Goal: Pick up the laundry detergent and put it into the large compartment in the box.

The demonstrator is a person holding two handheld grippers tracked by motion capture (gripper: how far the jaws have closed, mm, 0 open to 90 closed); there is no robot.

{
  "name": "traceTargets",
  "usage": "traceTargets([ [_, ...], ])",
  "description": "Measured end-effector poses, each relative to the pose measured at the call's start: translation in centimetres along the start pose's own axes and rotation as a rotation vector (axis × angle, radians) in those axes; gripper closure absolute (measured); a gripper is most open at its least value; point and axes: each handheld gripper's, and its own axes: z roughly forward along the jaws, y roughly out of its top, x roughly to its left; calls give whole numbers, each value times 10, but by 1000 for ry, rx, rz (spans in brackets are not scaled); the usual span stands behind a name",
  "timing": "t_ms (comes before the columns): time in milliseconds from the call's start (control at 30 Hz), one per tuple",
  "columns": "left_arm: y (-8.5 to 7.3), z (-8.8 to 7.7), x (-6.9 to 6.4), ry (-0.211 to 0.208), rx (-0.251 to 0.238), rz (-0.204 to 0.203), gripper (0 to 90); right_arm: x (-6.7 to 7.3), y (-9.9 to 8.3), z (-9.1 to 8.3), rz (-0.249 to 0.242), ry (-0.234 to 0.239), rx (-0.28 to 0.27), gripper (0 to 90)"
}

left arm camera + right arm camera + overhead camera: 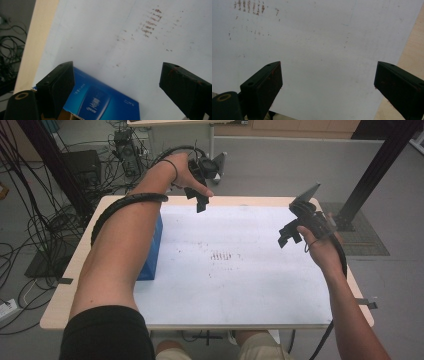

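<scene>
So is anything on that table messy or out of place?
Yes: reddish-brown smudges stain the middle of the white sheet, set in short rows like rubbed-on marks. The blue box sits at the sheet's left edge, partly under the person's arm. Nothing looks spilled or broken.

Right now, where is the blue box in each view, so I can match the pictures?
High view: blue box at the white sheet's left edge, partly behind the left forearm.
Left gripper view: bottom centre, by the left jaw.
Right gripper view: not in it.
Shared landmark: the reddish-brown marks on the sheet.
</scene>
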Motion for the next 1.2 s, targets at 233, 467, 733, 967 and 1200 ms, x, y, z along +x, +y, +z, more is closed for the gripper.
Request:
traceTargets([
  [233, 1, 1, -7, 21, 5, 106, 141, 1, 0, 0, 1, 1, 0, 79],
  [467, -1, 1, -6, 14, 7, 123, 140, 2, 0, 0, -3, 1, -1, 78],
  [733, -2, 1, -6, 14, 7, 125, 139, 4, 1, 0, 1, 3, 0, 78],
  [967, -2, 1, -7, 19, 10, 123, 139, 3, 1, 1, 2, 4, 4, 78],
  [1200, -2, 2, -8, 21, 8, 125, 139, 3, 1, 2, -2, 5, 3, 78],
])
